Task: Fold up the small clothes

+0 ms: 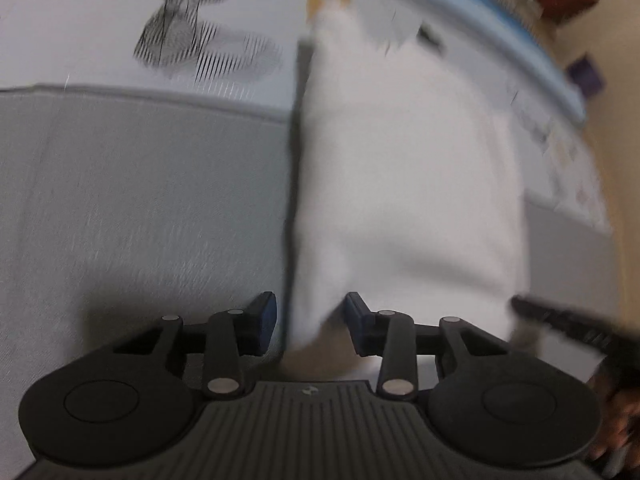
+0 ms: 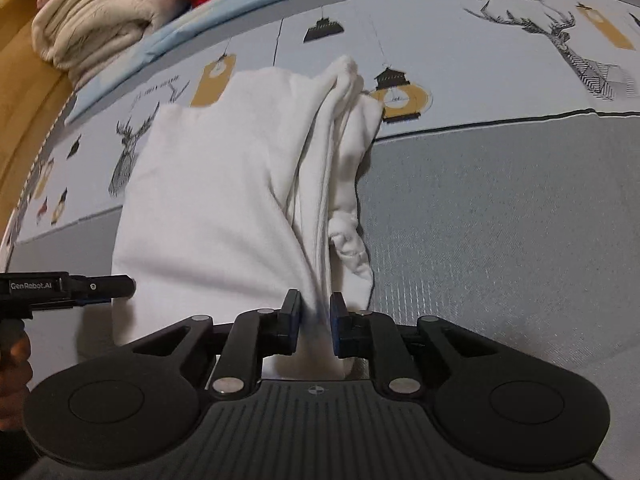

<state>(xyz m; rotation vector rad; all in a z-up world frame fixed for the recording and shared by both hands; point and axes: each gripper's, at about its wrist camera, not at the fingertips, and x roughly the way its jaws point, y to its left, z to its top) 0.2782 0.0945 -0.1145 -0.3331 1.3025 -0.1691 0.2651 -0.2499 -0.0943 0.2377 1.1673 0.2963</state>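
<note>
A white garment (image 2: 224, 200) lies on the bed, partly folded, with bunched cloth along its right edge. My right gripper (image 2: 315, 320) is shut on the garment's near right edge, cloth pinched between the pads. In the left wrist view, which is blurred, the garment (image 1: 408, 184) stretches away from my left gripper (image 1: 310, 320). Its jaws stand apart with a near corner of the cloth hanging between them. The left gripper (image 2: 120, 286) also shows at the left of the right wrist view, beside the garment's left edge.
The bed cover (image 2: 500, 220) is grey near me, with a pale band printed with deer and lanterns (image 2: 400, 96) farther off. Folded cream cloth (image 2: 96, 12) and something red are stacked beyond the bed's blue edge. A wooden surface (image 2: 24, 80) lies at the left.
</note>
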